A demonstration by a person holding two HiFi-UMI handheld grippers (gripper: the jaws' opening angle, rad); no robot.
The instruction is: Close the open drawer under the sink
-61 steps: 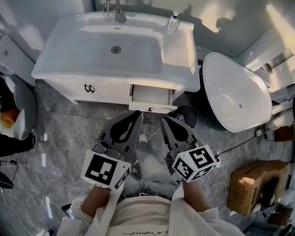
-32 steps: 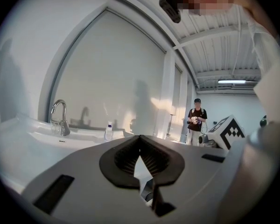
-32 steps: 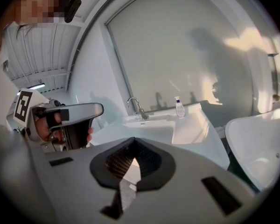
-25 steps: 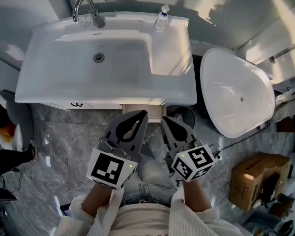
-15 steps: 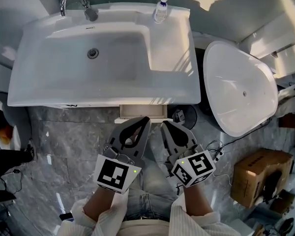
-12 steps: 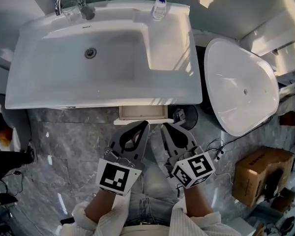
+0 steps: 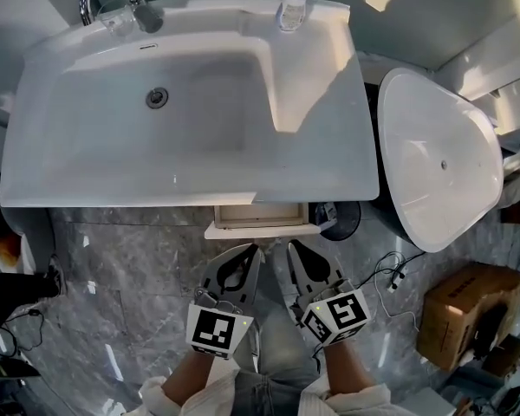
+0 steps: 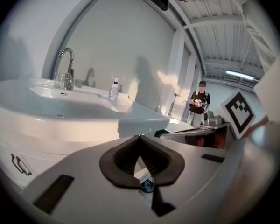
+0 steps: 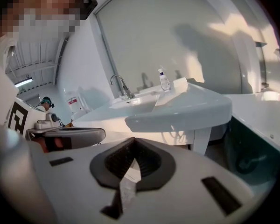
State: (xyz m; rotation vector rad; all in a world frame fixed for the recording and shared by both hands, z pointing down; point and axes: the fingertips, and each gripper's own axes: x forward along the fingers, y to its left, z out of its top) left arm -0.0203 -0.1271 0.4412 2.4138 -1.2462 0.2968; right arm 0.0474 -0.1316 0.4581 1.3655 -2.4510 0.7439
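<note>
Dropped lower and smaller in the head view than half a second ago, both left gripper and right gripper, with the sink looming larger. Holds both sets of jaws pressed tip to tip, gripping nothing. Leaves the drawer poking out as a shallow strip past the sink's front rim, near both tips and seemingly apart from them. Risks, as a judgement, a lopsided shove from one gripper off-centre, skewing the drawer on its runners, or a slip off its narrow front edge into the sink rim. Shows far less drawer interior than 2.4 s ago, though not yet flush.
</note>
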